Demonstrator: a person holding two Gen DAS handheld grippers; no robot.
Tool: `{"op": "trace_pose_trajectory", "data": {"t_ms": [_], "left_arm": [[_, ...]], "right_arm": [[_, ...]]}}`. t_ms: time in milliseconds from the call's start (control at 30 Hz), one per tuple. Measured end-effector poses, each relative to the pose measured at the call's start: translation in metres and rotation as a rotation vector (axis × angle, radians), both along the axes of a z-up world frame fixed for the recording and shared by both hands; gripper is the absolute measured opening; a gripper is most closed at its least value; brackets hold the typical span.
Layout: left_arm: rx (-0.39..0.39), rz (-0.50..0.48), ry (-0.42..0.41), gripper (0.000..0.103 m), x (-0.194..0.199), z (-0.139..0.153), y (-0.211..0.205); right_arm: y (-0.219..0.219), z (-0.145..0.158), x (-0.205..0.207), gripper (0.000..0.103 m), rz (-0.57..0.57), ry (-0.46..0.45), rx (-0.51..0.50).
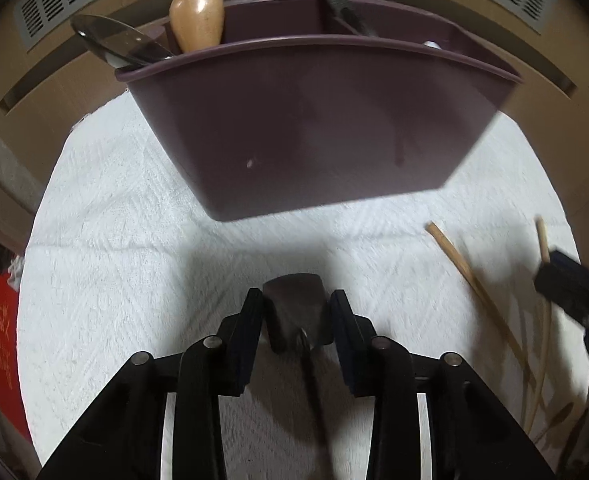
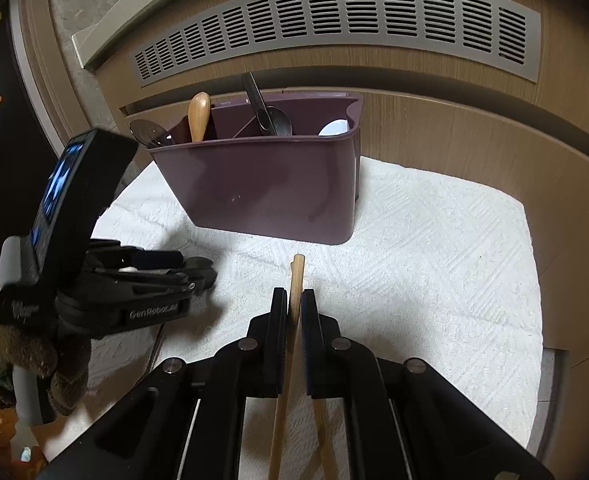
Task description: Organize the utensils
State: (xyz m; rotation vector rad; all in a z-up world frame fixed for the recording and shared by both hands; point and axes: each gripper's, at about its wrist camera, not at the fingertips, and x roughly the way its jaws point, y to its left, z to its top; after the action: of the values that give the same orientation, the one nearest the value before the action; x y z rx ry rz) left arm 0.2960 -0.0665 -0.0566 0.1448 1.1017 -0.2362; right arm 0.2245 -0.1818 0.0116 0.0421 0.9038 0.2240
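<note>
Chopstick [image 2: 297, 280] clamped between right gripper [image 2: 294, 304] jaws, caddy [image 2: 262, 188] ahead.

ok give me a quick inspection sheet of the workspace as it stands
surface: white textured towel, lying flat
job's things: purple plastic divided caddy holding a wooden-handled utensil, a dark metal spoon and a clear grey spoon; wooden chopsticks on the towel
clutter: nothing seen
grippers: left gripper shut on a dark metal utensil; right gripper shut on a wooden chopstick
cables: nothing seen
surroundings: wood-look panel with grey vent grille behind
</note>
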Motion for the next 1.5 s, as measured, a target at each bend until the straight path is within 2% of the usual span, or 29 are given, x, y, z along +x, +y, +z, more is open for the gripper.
{"op": "trace_pose_trajectory", "data": {"t_ms": [133,233,367,533,800,933,1000,1300,1433,1500], "left_arm": [[-0.029,-0.028,-0.045,0.033,-0.026,0.004,0.007],[-0.099,-0.03,-0.07,0.033,-0.043,0.015,0.018],[-0.152,-0.032,-0.13,0.033,-0.063,0.033,0.029],[-0.185,-0.043,-0.24,0.033,-0.098,0.056,0.042],[-0.242,-0.046,-0.307,0.032,-0.124,0.079,0.062],[-0.247,-0.048,-0.343,0.032,-0.14,0.093,0.064],[-0.255,-0.048,-0.354,0.015,-0.145,0.1,0.066],[-0.254,-0.056,-0.417,0.015,-0.165,0.127,0.064],[-0.235,-0.039,-0.389,0.016,-0.163,0.123,0.067],[-0.22,-0.007,-0.343,0.017,-0.157,0.113,0.071]], "right_arm": [[0.002,0.004,-0.002,0.007,-0.006,-0.002,-0.014],[0.005,0.008,-0.005,0.007,-0.006,0.002,-0.014],[0.009,0.013,-0.01,0.006,-0.012,-0.001,-0.02],[0.017,0.03,-0.025,0.006,-0.012,-0.047,-0.043],[0.029,0.054,-0.055,0.006,-0.015,-0.119,-0.068],[0.038,0.065,-0.068,0.006,-0.005,-0.15,-0.092],[0.041,0.07,-0.074,0.006,-0.004,-0.164,-0.098],[0.046,0.1,-0.098,0.006,0.004,-0.242,-0.113],[0.049,0.106,-0.106,0.006,0.015,-0.26,-0.12],[0.049,0.105,-0.108,0.006,0.018,-0.259,-0.122]]}}
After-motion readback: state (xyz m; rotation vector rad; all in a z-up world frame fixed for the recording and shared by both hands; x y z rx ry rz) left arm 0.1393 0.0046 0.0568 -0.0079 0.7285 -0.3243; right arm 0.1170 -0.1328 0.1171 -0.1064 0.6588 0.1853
